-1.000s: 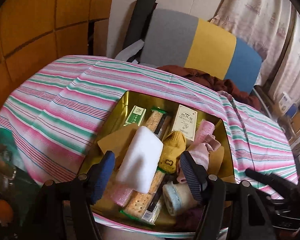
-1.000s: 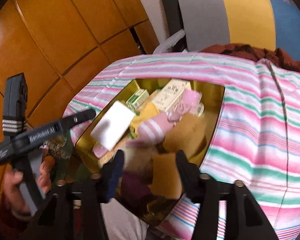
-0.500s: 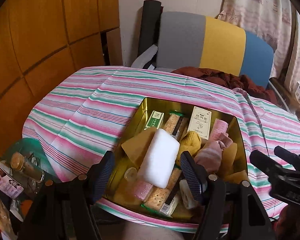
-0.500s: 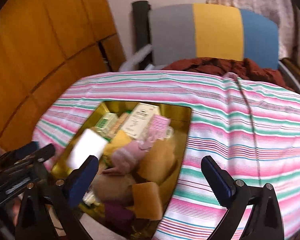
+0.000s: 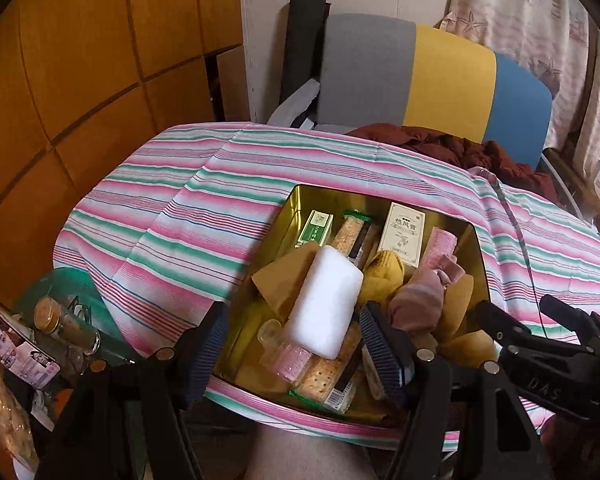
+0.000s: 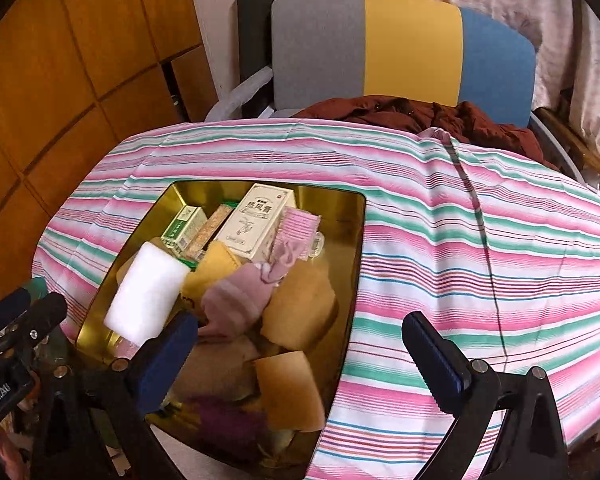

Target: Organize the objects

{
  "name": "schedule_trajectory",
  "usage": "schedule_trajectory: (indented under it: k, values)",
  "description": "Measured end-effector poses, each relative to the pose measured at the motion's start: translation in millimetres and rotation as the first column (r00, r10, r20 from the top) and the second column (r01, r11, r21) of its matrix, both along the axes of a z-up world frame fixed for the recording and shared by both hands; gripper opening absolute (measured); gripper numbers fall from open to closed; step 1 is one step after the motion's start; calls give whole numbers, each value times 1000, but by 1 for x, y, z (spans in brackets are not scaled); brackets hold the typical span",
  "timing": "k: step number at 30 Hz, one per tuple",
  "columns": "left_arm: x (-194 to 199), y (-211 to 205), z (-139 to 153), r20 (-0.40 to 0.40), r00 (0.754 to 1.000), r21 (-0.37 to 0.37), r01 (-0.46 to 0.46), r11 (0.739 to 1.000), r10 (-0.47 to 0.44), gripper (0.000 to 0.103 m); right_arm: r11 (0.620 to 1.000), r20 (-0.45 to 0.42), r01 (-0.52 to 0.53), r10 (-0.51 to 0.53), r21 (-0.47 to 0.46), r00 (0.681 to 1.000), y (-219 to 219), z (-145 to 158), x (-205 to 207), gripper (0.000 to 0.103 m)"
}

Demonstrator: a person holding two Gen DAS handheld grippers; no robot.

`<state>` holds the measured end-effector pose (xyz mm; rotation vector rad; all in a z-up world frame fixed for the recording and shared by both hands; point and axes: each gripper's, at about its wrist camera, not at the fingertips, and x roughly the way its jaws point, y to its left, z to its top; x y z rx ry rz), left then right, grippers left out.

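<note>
A gold tin tray [image 5: 340, 196] [image 6: 348, 256] sits on the striped tablecloth near its front edge, full of jumbled items. On top lies a white sponge block [image 5: 326, 300] [image 6: 146, 294]. Beside it are a cream box with Chinese print [image 5: 402, 230] [image 6: 256, 222], a small green box [image 5: 314, 229] [image 6: 184, 227], cracker packs [image 5: 350, 230], a yellow sock [image 5: 382, 276], a pink sock [image 5: 416, 302] [image 6: 236, 304] and tan sponges [image 6: 300, 308]. My left gripper [image 5: 292, 344] is open above the tray's near end. My right gripper [image 6: 300, 354] is open wide above the tray's near right corner.
The pink, green and white striped tablecloth [image 5: 172, 216] [image 6: 480, 248] covers the table. A grey, yellow and blue chair [image 5: 432, 80] with a dark red garment [image 6: 420, 114] stands behind. Wooden panels are on the left. Jars [image 5: 66, 322] and clutter lie low on the left.
Both grippers have pulled back and up from the tray. My right gripper has opened wider and swung to the right.
</note>
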<state>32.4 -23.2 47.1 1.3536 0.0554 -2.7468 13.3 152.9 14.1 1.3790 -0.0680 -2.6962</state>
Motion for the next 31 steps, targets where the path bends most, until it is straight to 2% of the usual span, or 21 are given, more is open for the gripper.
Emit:
schedule_trajectory:
  k: [6,11,21,26,31]
  values:
    - [-1,-1,-2,37,999,6,5,1000,-6,68,1000,-5,1,0,31,1000,-5,1,3,103]
    - [-3,0,-3,50,999,-23,-6,1000,8,68,999,1,24,-25,39,1000,-4,1,2,103]
    - [1,8,2,17,1000,-73,1,997,1,68,999,12,33,-33,27,999,-1,-2,1,103]
    - [1,12,3,12,1000,-54,16,998,-16,67,999,14,36,-36,25,999,-1,-3,1,103]
    - [3,15,3,-3,1000,-67,20,998,-20,67,999,15,39,-39,21,999,1,-4,0,103]
